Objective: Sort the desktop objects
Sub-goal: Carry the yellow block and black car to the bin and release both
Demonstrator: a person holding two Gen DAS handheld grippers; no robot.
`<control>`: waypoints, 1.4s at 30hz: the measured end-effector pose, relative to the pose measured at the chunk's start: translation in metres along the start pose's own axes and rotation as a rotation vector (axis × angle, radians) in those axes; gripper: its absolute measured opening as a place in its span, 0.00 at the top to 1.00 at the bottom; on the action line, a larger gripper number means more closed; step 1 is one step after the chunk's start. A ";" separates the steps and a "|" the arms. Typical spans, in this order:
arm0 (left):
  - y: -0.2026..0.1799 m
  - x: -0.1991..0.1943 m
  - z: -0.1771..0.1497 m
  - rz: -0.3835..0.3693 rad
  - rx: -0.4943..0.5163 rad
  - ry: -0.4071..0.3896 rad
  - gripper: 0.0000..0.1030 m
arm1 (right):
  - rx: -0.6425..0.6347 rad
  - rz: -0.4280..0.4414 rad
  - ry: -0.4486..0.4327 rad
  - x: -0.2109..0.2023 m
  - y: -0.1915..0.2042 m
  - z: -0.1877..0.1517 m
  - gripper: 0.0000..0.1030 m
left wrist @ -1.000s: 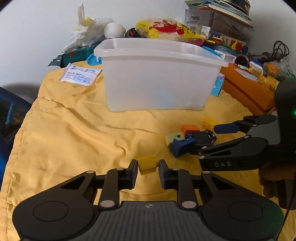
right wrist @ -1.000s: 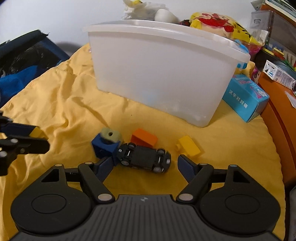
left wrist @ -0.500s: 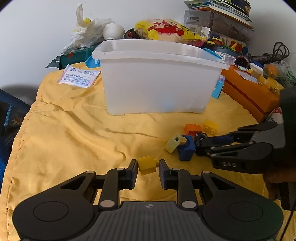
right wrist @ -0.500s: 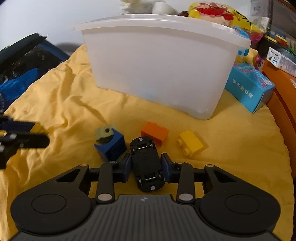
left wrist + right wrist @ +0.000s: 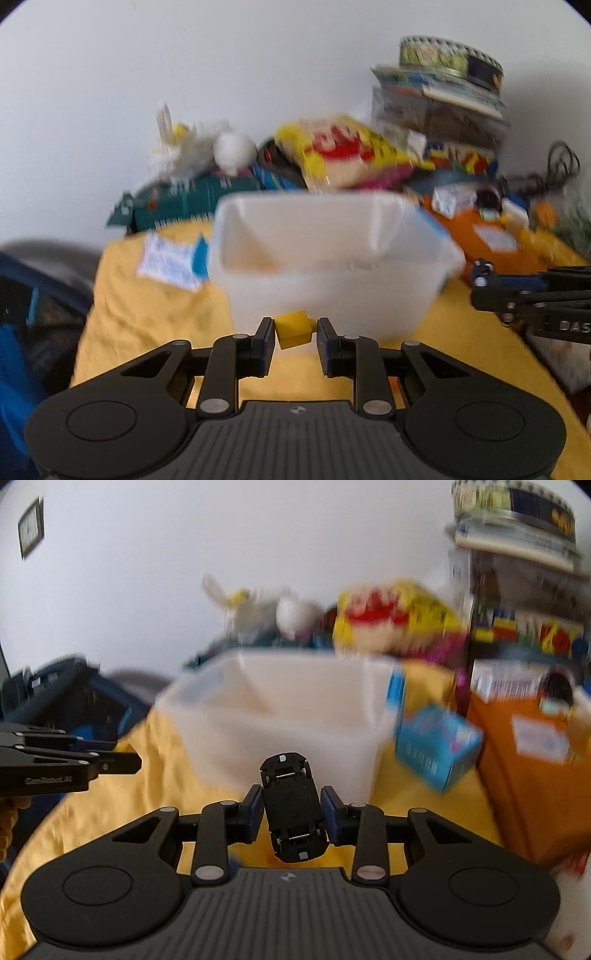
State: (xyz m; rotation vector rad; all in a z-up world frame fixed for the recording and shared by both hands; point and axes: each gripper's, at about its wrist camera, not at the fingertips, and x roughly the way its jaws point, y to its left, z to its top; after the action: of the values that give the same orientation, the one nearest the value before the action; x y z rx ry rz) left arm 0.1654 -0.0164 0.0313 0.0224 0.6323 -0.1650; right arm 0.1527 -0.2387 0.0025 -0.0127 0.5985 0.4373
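My left gripper (image 5: 295, 330) is shut on a yellow block (image 5: 294, 328) and holds it in the air just in front of the white plastic bin (image 5: 332, 288). My right gripper (image 5: 291, 810) is shut on a black toy car (image 5: 291, 805), underside up, also raised in front of the bin (image 5: 280, 731). The bin's open top faces both cameras; both views are blurred. The right gripper shows at the right edge of the left wrist view (image 5: 480, 282), the left gripper at the left edge of the right wrist view (image 5: 129, 762).
The bin stands on a yellow cloth (image 5: 147, 314). Behind it lie a snack bag (image 5: 343, 155), a white bag and stacked boxes. A blue box (image 5: 437, 746) and an orange box (image 5: 528, 775) stand to the right. A paper packet (image 5: 166, 264) lies left of the bin.
Both grippers have risen from the cloth with their objects and moved toward the bin, whose inside now shows. The loose blocks on the cloth have dropped out of view.
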 end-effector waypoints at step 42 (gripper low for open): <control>-0.037 0.071 -0.090 -0.074 0.124 0.166 0.43 | -0.014 -0.030 0.155 0.026 -0.024 -0.039 0.35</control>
State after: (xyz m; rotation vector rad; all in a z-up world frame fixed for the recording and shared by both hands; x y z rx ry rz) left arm 0.1635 -0.0571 -0.0820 0.1334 0.7883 -0.2760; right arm 0.1608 -0.2558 -0.0465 -0.0696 0.7470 0.4136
